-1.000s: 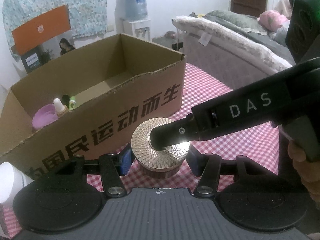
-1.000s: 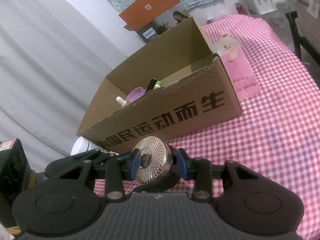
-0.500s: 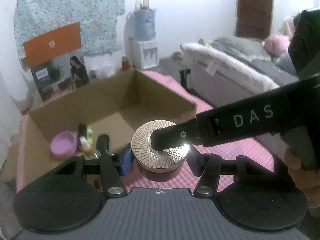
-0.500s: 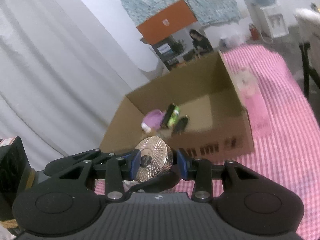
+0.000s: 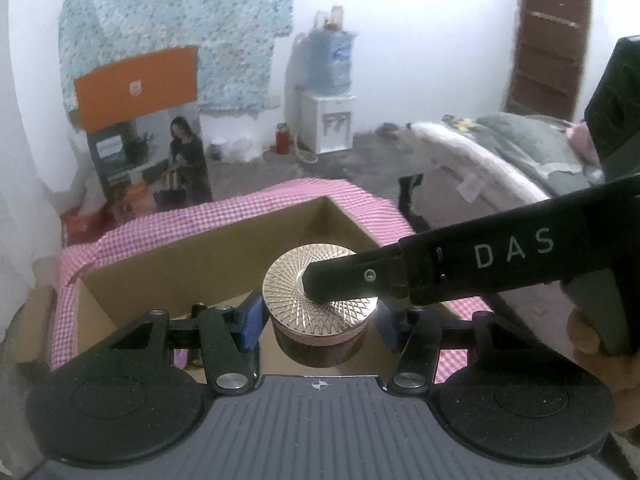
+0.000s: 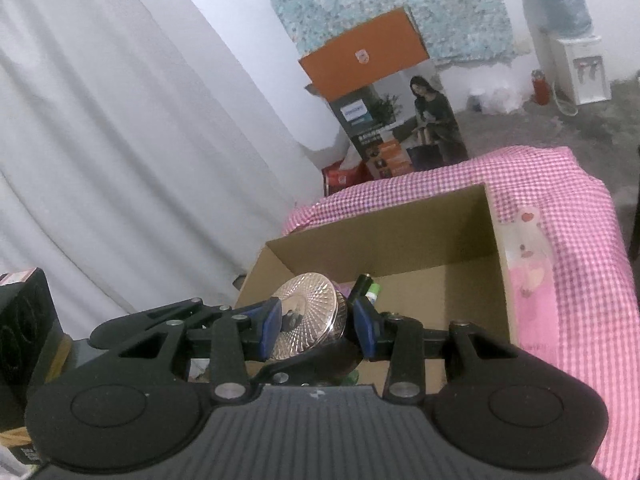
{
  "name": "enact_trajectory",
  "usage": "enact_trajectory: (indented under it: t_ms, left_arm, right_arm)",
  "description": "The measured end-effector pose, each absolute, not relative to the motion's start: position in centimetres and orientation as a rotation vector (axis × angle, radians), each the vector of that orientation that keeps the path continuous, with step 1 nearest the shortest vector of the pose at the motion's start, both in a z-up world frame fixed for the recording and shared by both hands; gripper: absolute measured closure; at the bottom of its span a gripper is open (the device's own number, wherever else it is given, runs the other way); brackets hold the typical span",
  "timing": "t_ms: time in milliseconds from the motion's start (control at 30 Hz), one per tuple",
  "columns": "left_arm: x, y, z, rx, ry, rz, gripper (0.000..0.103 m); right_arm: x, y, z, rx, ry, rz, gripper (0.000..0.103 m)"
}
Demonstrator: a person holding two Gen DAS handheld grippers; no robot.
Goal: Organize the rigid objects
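You hold a round jar (image 5: 320,316) with an engraved metallic lid over the open cardboard box (image 5: 192,256); your left gripper (image 5: 318,322) clamps its sides, your right gripper (image 6: 314,330) pinches top and bottom.

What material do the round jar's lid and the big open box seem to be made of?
The jar's lid looks like polished metal, or metallised plastic: pale gold, shiny, with a fine engraved lattice that catches light. The box looks like plain brown corrugated cardboard: matte, with folded corners.
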State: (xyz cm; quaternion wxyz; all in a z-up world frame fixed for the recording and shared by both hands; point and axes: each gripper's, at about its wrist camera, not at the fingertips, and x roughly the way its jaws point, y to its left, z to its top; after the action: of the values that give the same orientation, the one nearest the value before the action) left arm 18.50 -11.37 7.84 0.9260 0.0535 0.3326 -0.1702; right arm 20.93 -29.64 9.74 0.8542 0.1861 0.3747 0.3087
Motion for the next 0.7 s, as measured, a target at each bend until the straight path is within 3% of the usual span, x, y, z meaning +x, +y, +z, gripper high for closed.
enact_trajectory:
  t_ms: [700]
  left_arm:
    - [32.0, -10.2, 1.1, -0.004, 1.016, -0.201, 0.047]
  right_arm:
    - [37.2, -24.7, 2.6, 0.242, 1.079, 0.670, 0.060]
